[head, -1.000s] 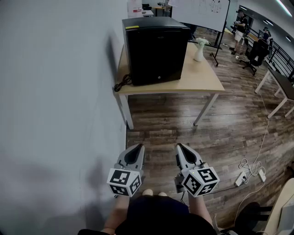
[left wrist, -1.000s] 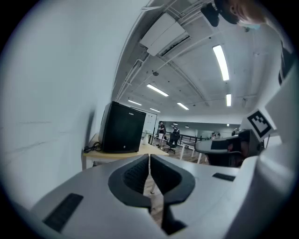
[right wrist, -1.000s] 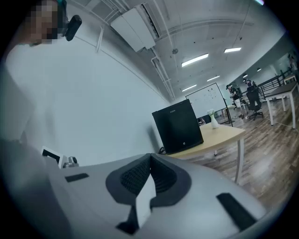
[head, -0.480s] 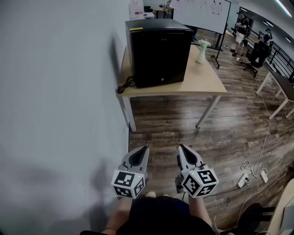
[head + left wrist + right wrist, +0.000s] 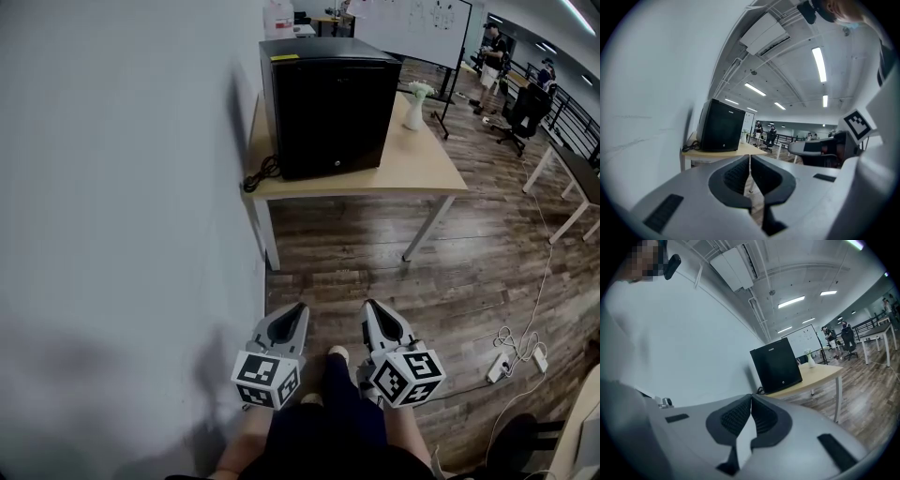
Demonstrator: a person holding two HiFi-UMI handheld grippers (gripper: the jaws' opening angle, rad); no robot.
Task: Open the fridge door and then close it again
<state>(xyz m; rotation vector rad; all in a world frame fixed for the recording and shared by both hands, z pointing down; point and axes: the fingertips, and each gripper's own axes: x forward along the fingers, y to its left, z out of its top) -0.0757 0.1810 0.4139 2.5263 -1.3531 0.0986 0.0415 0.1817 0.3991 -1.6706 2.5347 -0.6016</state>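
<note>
The black fridge (image 5: 328,103), door closed, sits on the counter (image 5: 417,169) at upper centre (against the wall). Bottom centre, left tongs (image 5: 299,308) and right tongs (image 5: 369,307) are pressed together, empty.

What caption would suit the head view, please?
Left gripper and right gripper, both shut, face the closed fridge on a table.

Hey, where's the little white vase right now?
In the head view, the small white vase stands near the top, on the light wooden table, just right of the black cube-shaped fridge.
</note>
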